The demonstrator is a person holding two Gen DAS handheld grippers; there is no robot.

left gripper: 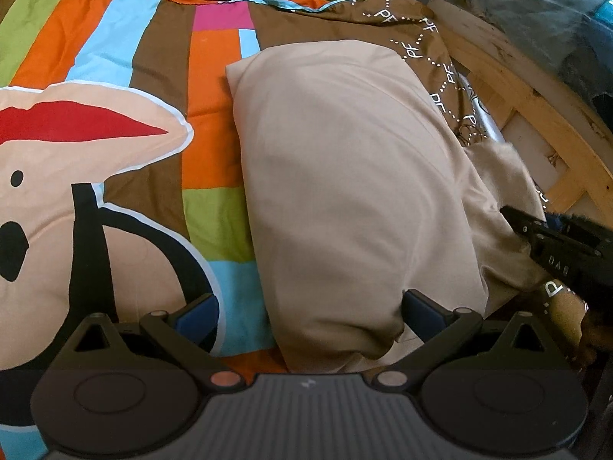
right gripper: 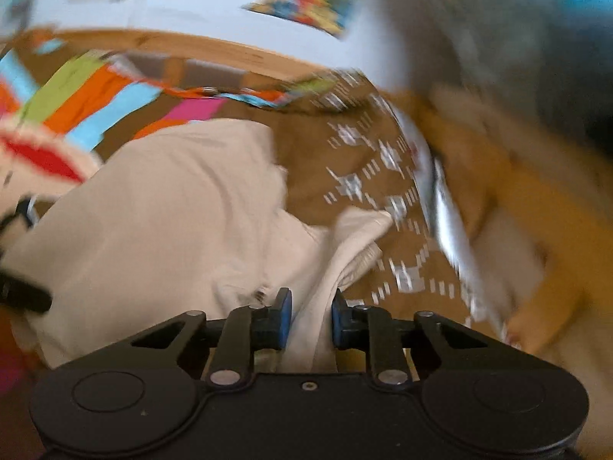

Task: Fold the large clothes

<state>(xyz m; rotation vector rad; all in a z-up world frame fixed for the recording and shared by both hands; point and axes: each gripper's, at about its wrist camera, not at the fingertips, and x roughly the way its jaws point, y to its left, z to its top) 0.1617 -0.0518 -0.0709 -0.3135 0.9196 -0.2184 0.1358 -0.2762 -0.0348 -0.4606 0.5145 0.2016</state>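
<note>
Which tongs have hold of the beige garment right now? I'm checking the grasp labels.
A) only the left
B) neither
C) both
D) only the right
D: the right tongs pinch a bunched fold of the beige garment between their blue pads, while the left tongs stand wide open over its near edge.

beige garment [left gripper: 345, 191]; multicolour striped bedcover [left gripper: 161, 76], brown border, white lettering.
</note>
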